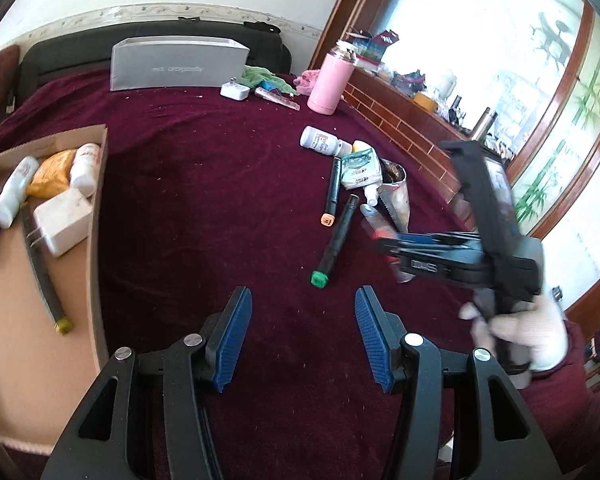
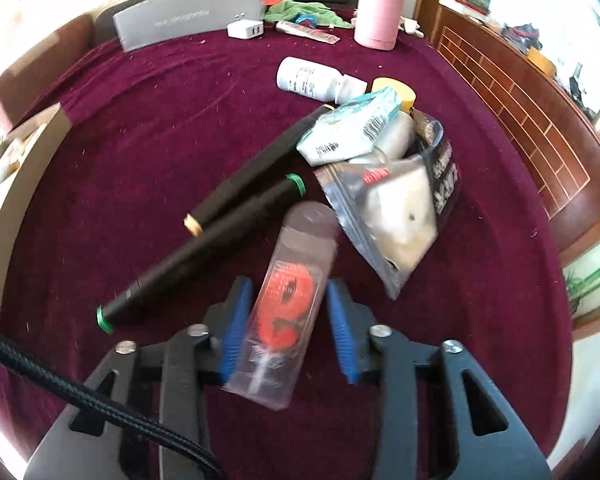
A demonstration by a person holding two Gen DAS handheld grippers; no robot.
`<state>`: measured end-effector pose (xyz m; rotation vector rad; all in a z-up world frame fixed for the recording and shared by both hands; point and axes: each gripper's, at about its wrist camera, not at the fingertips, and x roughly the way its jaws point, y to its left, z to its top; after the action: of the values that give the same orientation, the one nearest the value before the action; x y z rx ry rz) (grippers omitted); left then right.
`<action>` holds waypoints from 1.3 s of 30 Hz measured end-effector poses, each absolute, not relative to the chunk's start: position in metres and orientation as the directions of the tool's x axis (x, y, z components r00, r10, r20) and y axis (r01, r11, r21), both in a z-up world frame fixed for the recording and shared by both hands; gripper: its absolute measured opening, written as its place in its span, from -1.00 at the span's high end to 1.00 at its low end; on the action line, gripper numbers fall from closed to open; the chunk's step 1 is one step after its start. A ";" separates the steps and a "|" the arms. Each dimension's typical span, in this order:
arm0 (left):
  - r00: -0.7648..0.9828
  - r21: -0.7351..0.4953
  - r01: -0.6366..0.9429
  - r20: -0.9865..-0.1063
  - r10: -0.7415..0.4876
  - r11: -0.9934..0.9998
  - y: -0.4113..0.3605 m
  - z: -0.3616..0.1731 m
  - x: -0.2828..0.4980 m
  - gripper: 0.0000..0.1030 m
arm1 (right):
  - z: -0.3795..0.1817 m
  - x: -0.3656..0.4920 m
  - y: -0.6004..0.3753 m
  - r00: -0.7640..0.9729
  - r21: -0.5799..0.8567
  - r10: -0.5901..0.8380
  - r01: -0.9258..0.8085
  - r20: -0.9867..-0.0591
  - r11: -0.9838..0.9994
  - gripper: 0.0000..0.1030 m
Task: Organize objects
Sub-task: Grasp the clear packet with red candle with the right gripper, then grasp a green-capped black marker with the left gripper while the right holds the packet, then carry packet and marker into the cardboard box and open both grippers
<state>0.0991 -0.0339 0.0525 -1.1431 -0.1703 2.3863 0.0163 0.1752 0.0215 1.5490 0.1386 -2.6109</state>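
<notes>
At nine o'clock in my left wrist view sits the cardboard box (image 1: 100, 184), already holding a white charger (image 1: 62, 220), a yellow packet (image 1: 52, 178) and two white bottles (image 1: 86, 168). My left hand-held gripper (image 1: 303, 336) hangs at six o'clock over the maroon worktop (image 1: 204, 184), its blue pads spread with only cloth between them. Toward two o'clock the loose pile lies: a white pill bottle (image 1: 320, 141), an orange-capped marker (image 1: 331, 192) and a green-capped marker (image 1: 336, 236) side by side, and a pale green sachet (image 1: 360, 170) leaning on a foil pouch (image 1: 396, 196). At three o'clock my right hand (image 1: 516, 332) carries the other tool.

In my right wrist view, my right hand-held gripper (image 2: 286, 332) has a clear packet with an orange sweet (image 2: 284, 304) between its blue pads; the left pad meets the wrapper, while the right pad stands just beside it, so I cannot tell whether the pinch is firm. The packet lies at six o'clock, just right of the green-capped marker.
</notes>
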 end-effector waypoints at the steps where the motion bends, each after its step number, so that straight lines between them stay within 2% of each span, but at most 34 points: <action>1: -0.530 -0.300 -0.383 -0.703 0.474 -0.873 -0.029 0.052 0.096 0.07 | 0.021 0.020 0.187 -0.478 -0.035 -0.026 0.118 -0.878 -0.992 0.49; 7: -0.472 -0.210 -0.477 -0.757 0.451 -0.853 0.029 0.038 0.071 0.07 | 0.021 0.030 0.239 -0.488 0.048 -0.067 0.051 -0.870 -0.998 0.50; 15: -0.461 -0.024 -0.543 -0.827 0.322 -0.840 0.087 0.008 0.034 0.08 | 0.021 0.032 0.245 -0.515 0.117 -0.140 0.077 -0.845 -0.990 0.45; 18: -0.488 0.031 -0.556 -0.821 0.297 -0.830 0.103 0.002 0.033 0.08 | 0.020 0.030 0.251 -0.518 0.159 -0.180 0.086 -0.836 -0.984 0.43; 20: -0.485 0.014 -0.557 -0.817 0.311 -0.830 0.109 0.002 0.032 0.09 | 0.019 0.028 0.254 -0.520 0.183 -0.203 0.091 -0.830 -0.979 0.43; 22: -0.478 0.011 -0.567 -0.819 0.318 -0.823 0.111 0.004 0.035 0.36 | 0.020 0.028 0.256 -0.521 0.206 -0.225 0.095 -0.823 -0.974 0.37; 23: -0.465 -0.001 -0.575 -0.822 0.328 -0.818 0.111 0.005 0.035 0.77 | 0.020 0.028 0.256 -0.520 0.212 -0.230 0.096 -0.822 -0.973 0.36; 24: -0.446 -0.023 -0.578 -0.828 0.340 -0.815 0.108 0.007 0.037 0.78 | 0.020 0.028 0.256 -0.520 0.213 -0.232 0.097 -0.822 -0.972 0.35; 30: -0.408 -0.087 -0.541 -0.842 0.352 -0.836 0.074 0.009 0.045 0.78 | 0.021 0.031 0.249 -0.518 0.191 -0.220 0.108 -0.827 -0.976 0.16; 34: -0.429 -0.048 -0.530 -0.846 0.317 -0.846 0.077 0.007 0.039 0.77 | 0.022 0.028 0.243 -0.511 0.166 -0.196 0.103 -0.837 -0.981 0.04; 38: -0.483 0.025 -0.545 -0.827 0.289 -0.838 0.099 0.003 0.038 0.49 | 0.021 0.023 0.235 -0.510 0.106 -0.138 0.093 -0.849 -0.990 0.03; 39: -0.503 0.042 -0.542 -0.816 0.284 -0.839 0.100 0.003 0.040 0.52 | 0.021 0.022 0.233 -0.512 0.084 -0.121 0.095 -0.850 -0.992 0.03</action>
<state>0.0404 0.1002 0.0027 -1.1922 0.4044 2.3358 0.0216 0.2327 0.0206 1.4810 -0.0400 -2.6285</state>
